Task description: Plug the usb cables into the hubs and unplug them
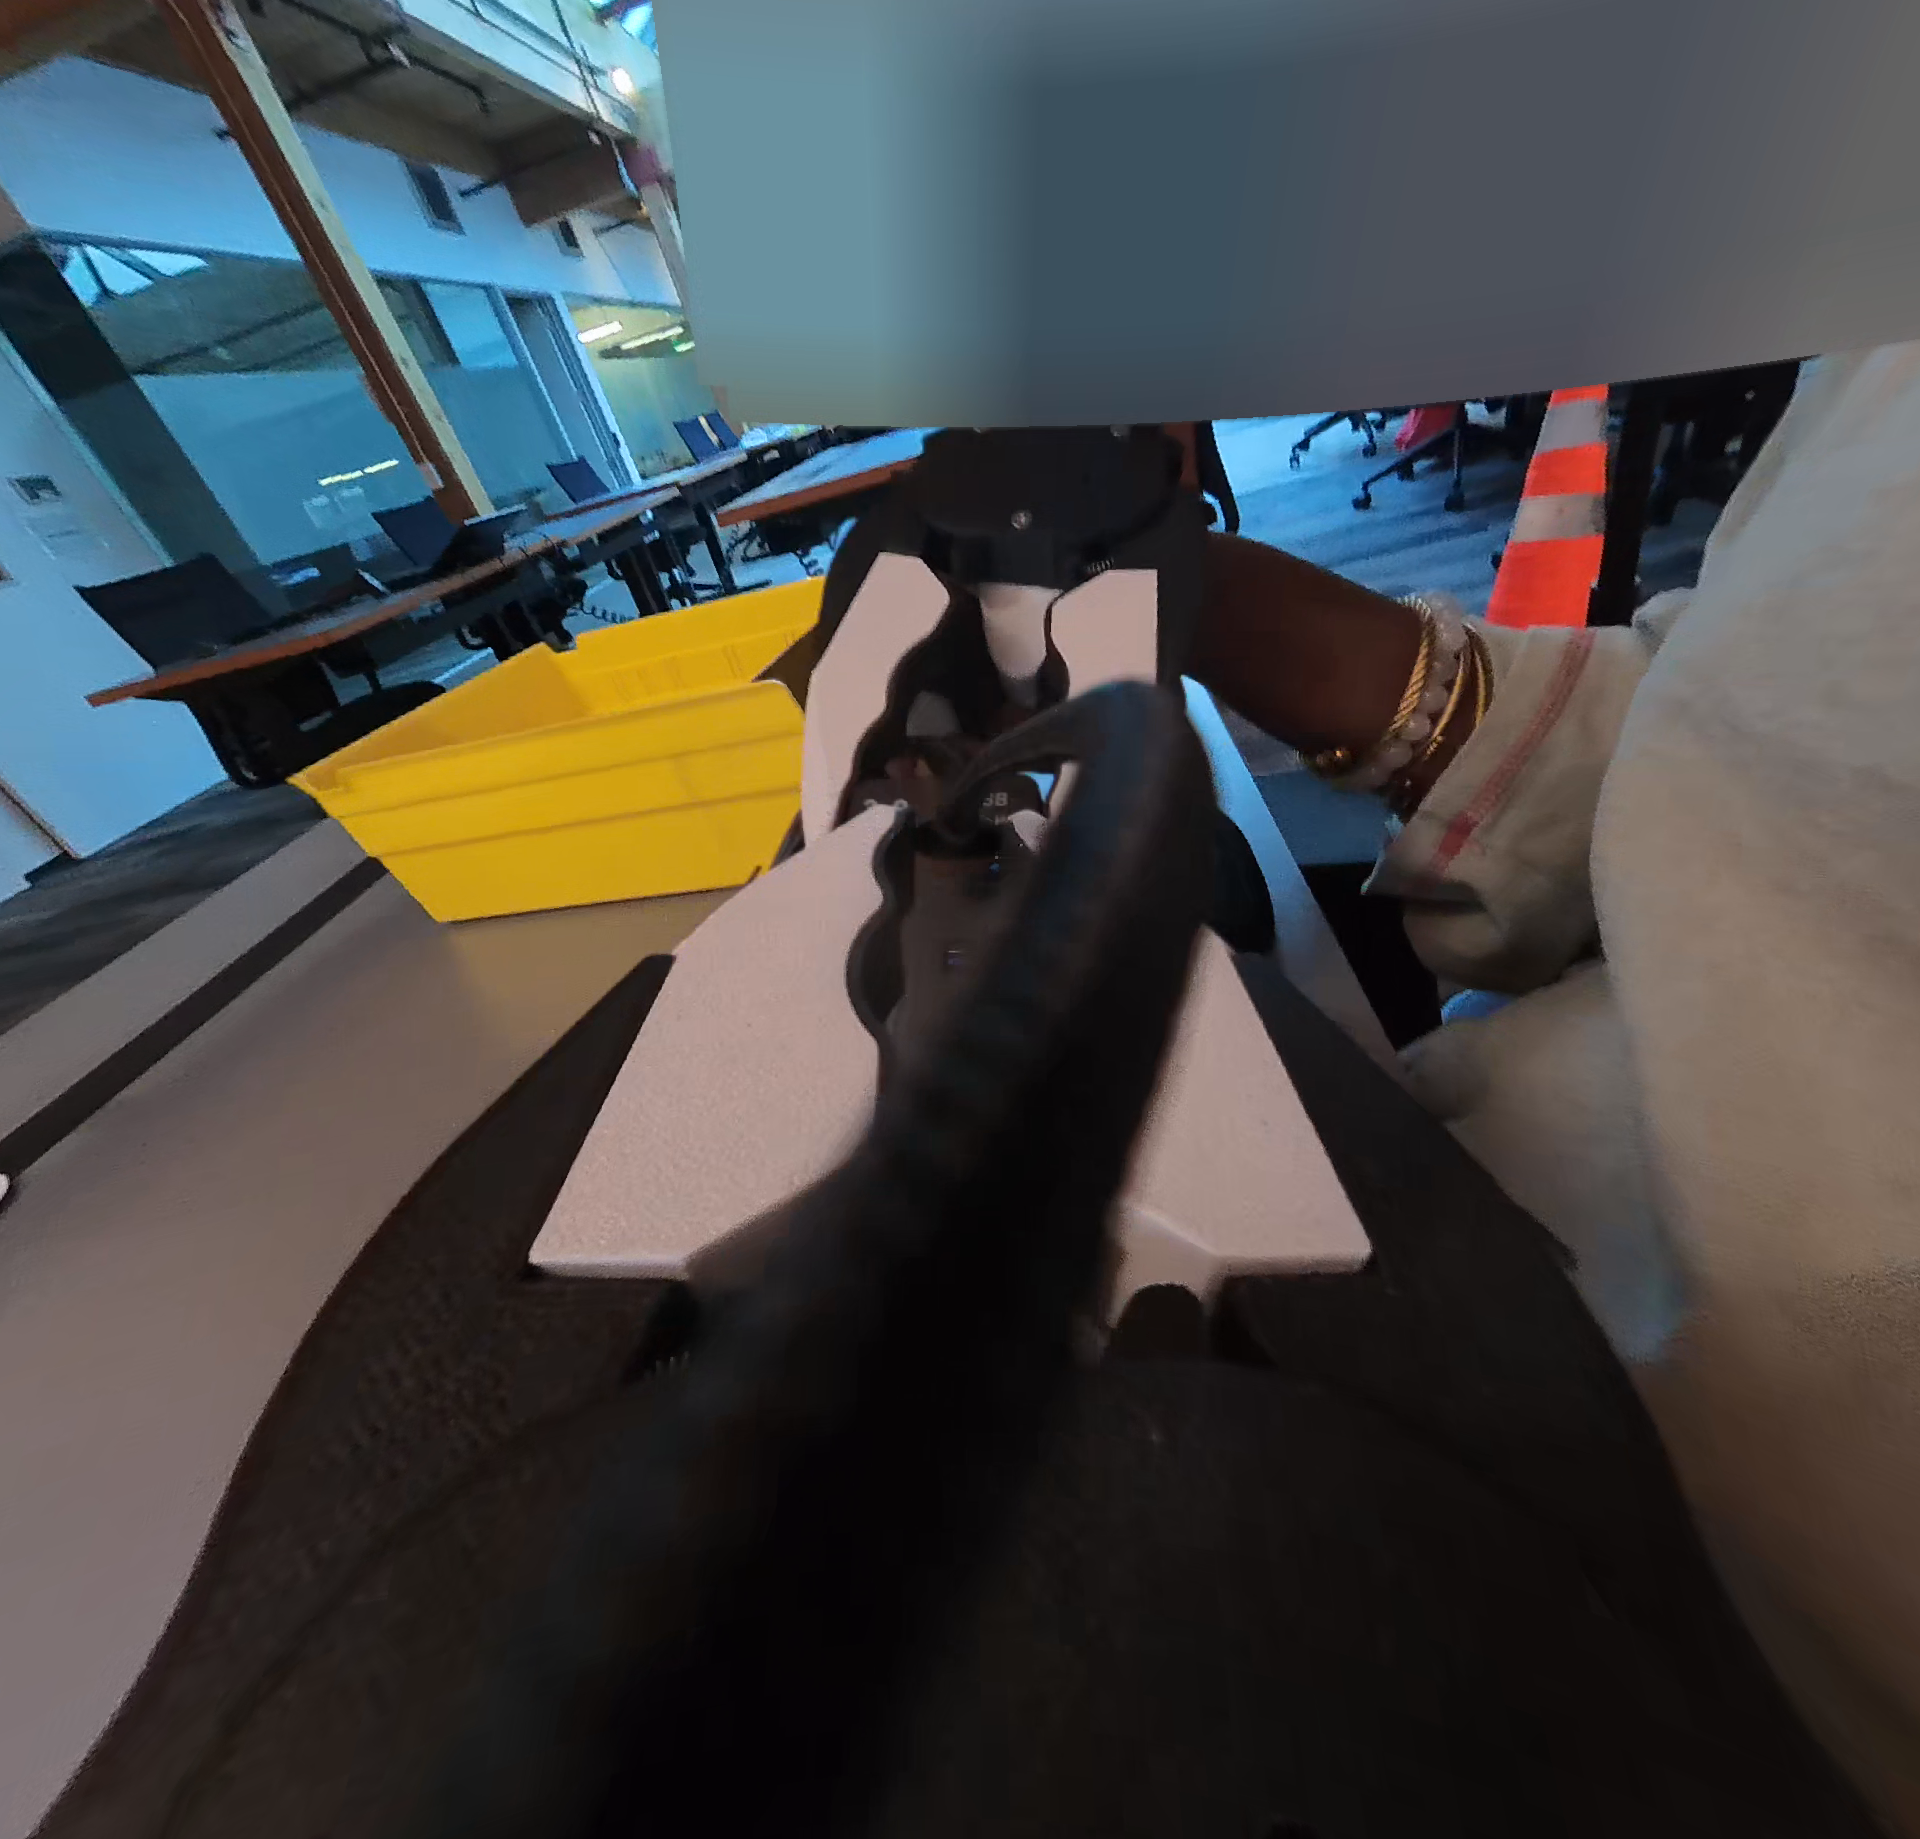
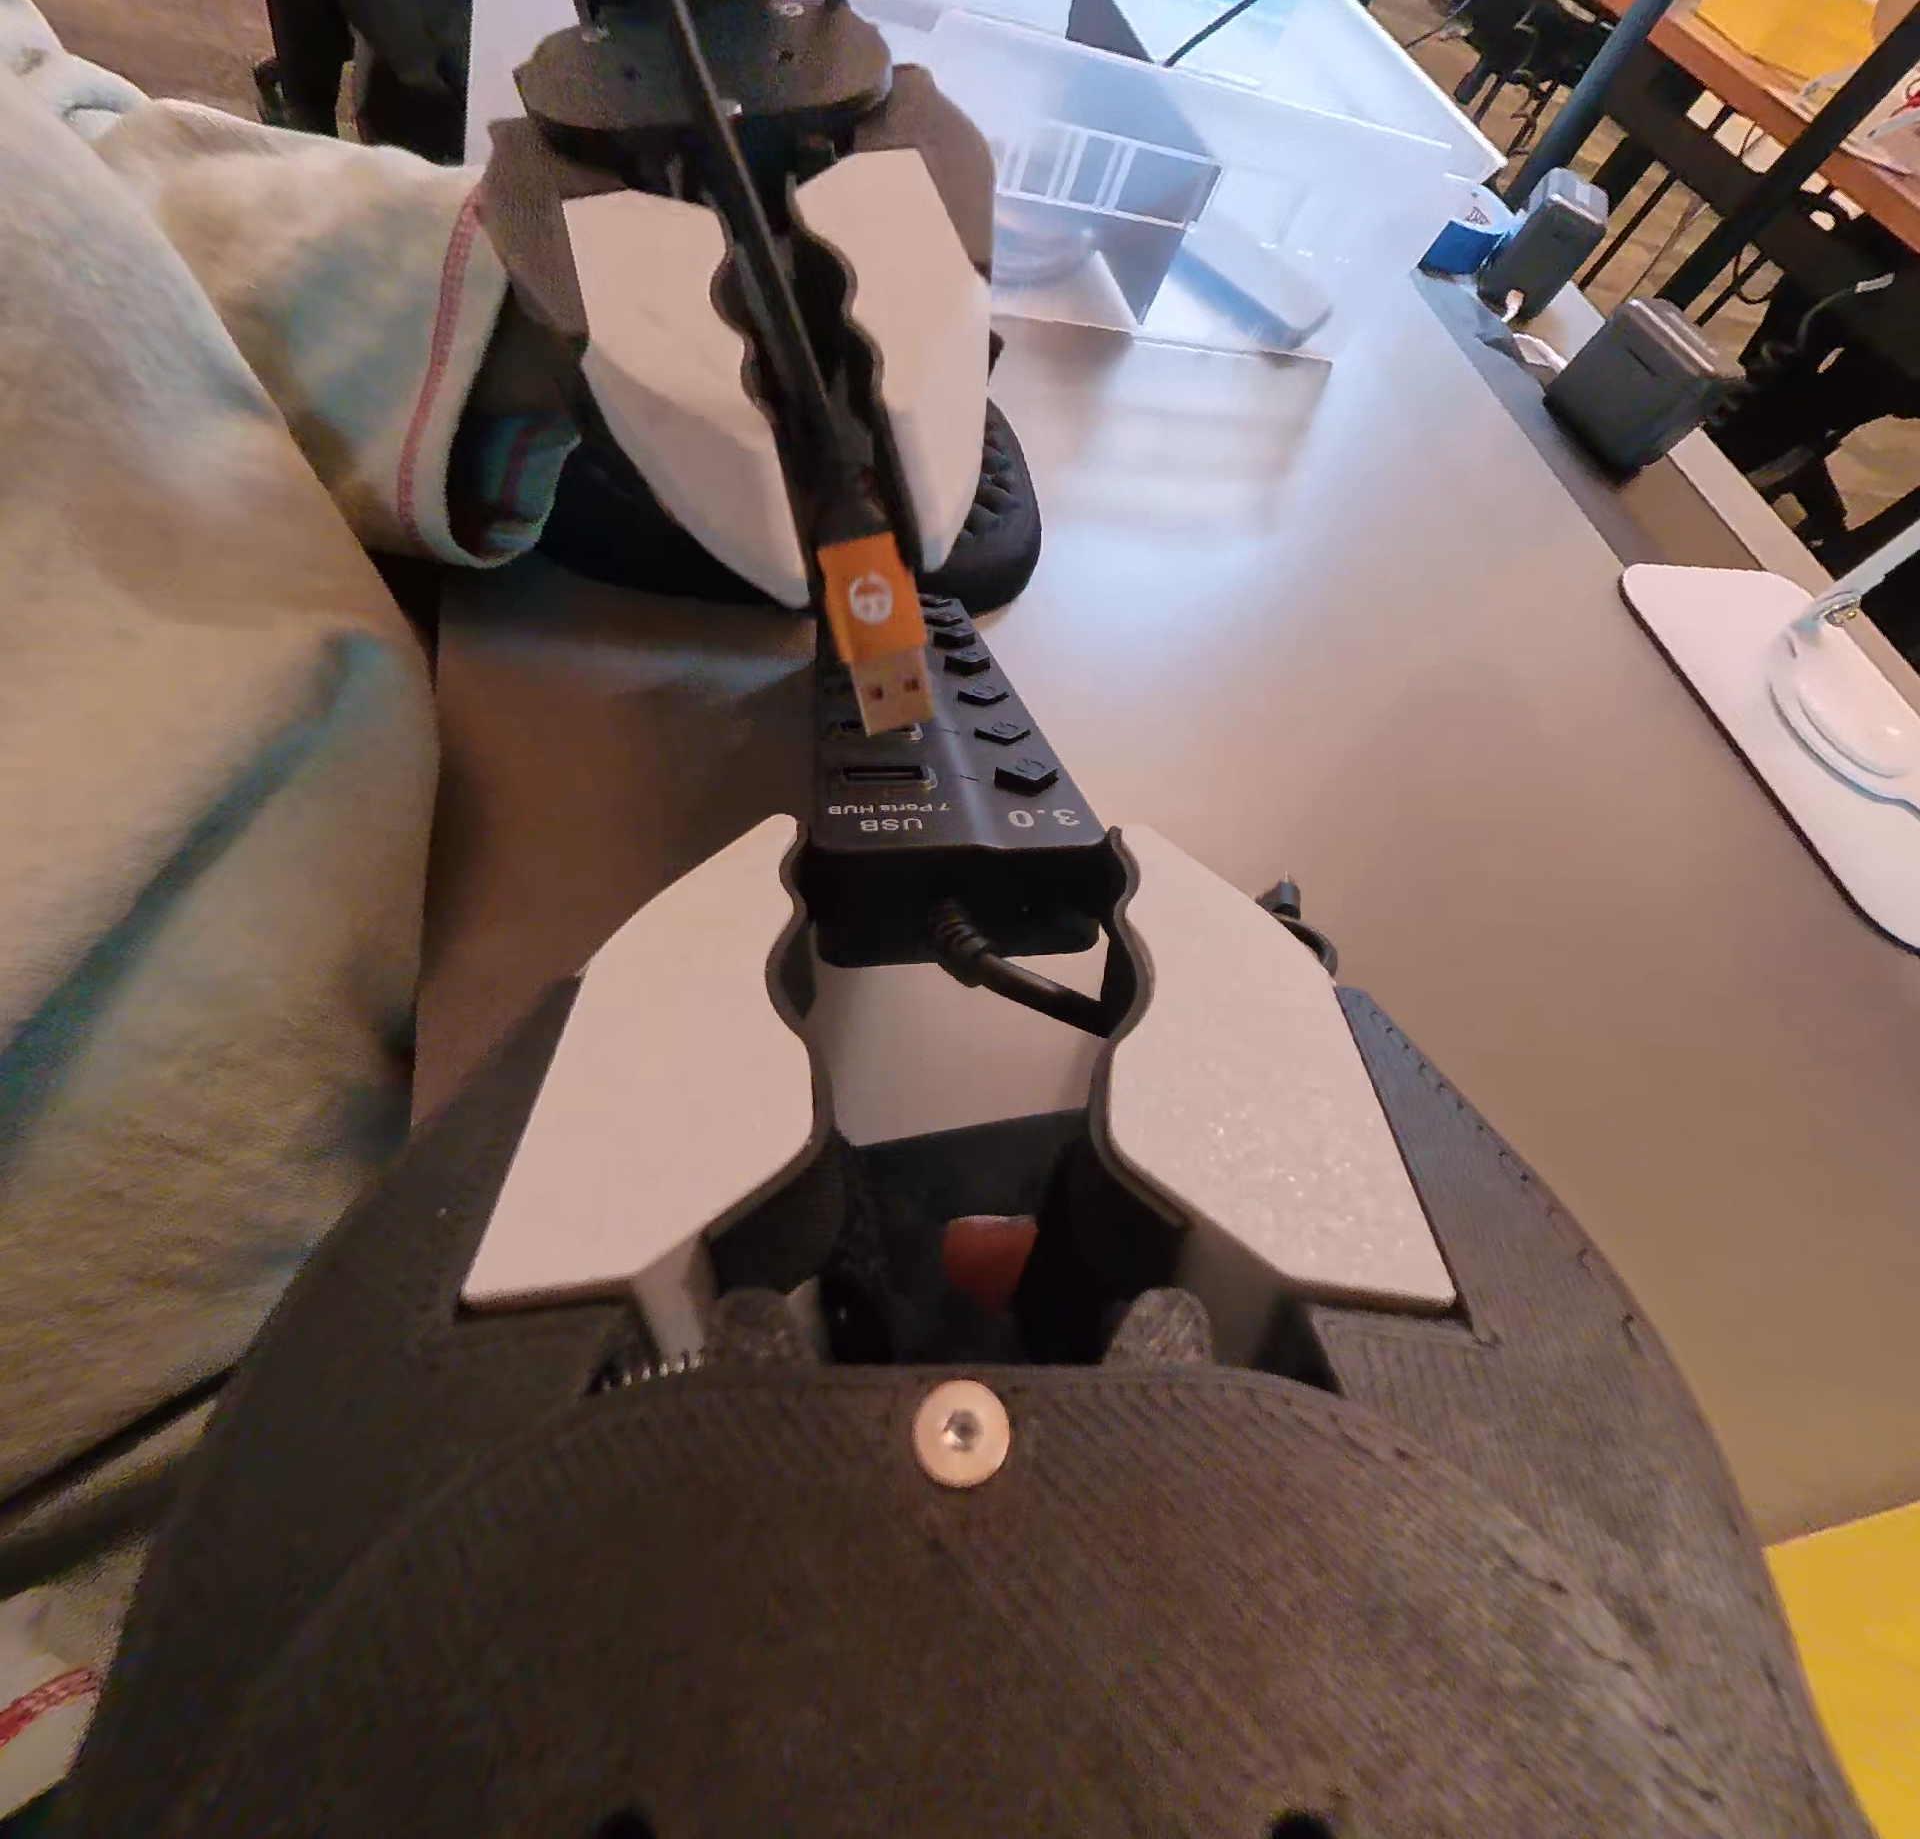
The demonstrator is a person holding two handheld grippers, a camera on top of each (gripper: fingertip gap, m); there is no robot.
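Note:
A black USB hub (image 2: 1023, 740) with a row of ports and buttons lies on the grey table (image 2: 1351, 646). My right gripper (image 2: 956, 859) is shut on the hub's near end, where its own black lead comes out. My left gripper (image 2: 862, 553) comes from the far side, shut on a black cable just behind its orange USB plug (image 2: 871, 605). The plug's metal tip hangs just above the hub's ports, tilted and not inserted. In the left wrist view my left gripper (image 1: 971, 859) is shut on the blurred black cable (image 1: 1091, 854), with the right gripper (image 1: 940, 750) and the hub (image 1: 992, 802) beyond.
A yellow bin (image 1: 582, 781) stands on the table beside the grippers. A clear plastic container (image 2: 1195, 127), a black box (image 2: 1631, 397) and a white mouse (image 2: 1849, 719) on a white pad (image 2: 1714, 646) sit farther off. A person's pale sleeve (image 2: 208, 542) fills one side. An orange cone (image 1: 1548, 522) stands behind.

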